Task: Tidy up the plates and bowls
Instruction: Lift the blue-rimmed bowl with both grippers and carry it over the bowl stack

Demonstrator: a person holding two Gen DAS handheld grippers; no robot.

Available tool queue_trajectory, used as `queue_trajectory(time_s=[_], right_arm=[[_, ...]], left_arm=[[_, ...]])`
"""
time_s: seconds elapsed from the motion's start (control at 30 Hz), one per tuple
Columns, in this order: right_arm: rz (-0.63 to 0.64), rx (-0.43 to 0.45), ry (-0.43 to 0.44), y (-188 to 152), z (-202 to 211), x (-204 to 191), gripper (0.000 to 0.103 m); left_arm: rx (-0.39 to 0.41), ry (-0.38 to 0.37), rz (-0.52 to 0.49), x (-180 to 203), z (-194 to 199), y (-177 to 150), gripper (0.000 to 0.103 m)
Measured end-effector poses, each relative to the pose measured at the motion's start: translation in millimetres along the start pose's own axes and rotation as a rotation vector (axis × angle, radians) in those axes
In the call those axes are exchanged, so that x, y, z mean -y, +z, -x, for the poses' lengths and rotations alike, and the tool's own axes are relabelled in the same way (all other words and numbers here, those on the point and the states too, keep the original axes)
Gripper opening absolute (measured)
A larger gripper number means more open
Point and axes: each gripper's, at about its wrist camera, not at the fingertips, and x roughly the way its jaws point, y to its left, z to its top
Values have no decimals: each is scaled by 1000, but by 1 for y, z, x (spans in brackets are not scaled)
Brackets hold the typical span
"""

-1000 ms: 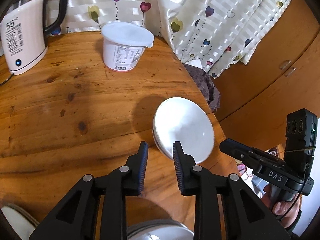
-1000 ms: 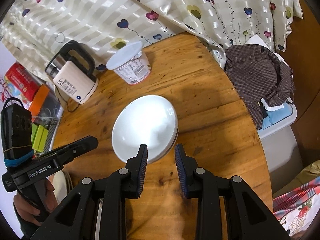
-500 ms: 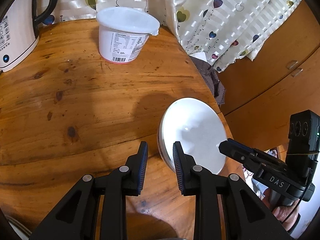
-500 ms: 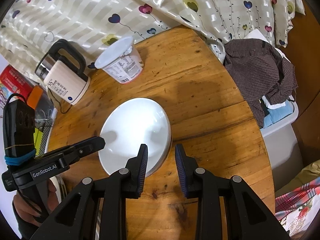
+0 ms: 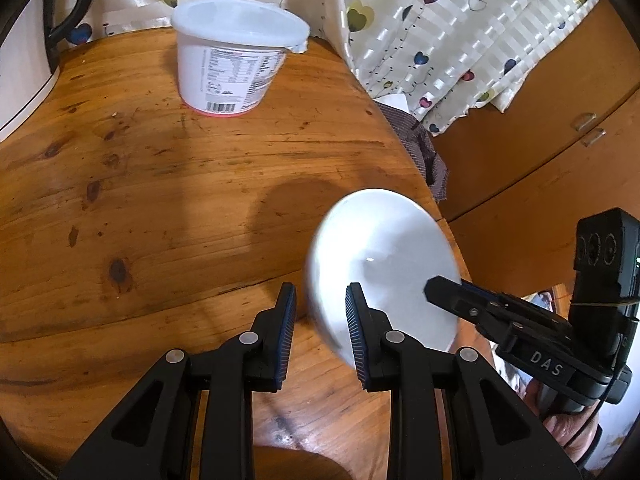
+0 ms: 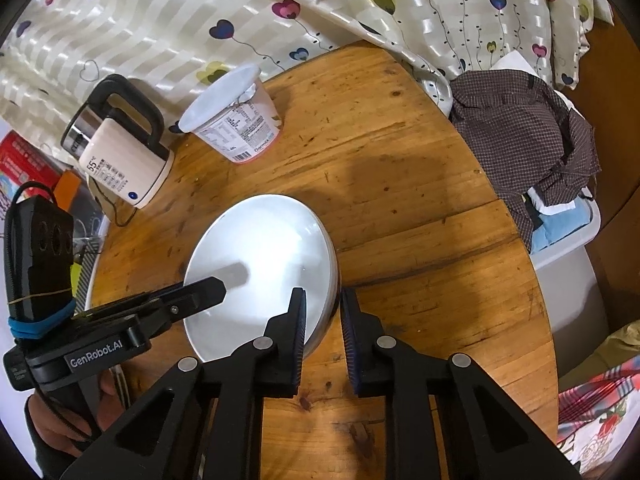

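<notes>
Straddling white bowl rim now, right hand-held gripper fingers apart; left hand-held gripper likewise, closer than before

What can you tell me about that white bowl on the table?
The white bowl is glossy, looks ceramic and appears empty. It seems to be the top of a small nested stack, since a second rim shows beneath it. It sits on the round wooden table, near its edge. The right gripper straddles its rim, and the left gripper straddles the opposite rim. Neither looks clamped yet.
</notes>
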Motion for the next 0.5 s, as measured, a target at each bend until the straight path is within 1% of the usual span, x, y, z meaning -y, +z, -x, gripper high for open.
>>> queue_trajectory(time_s=[0.07,0.23,0.5], right_arm=[[5,-3,-5,0,0,-2,16],[5,4,-3,2,5,-3,14],[6,6,14,-1,15,-8,14]], left_arm=[[5,21,-12,3,2,0,26],[8,5,-7,4,7,0,26],[20,0,-1,5,19,-7,26]])
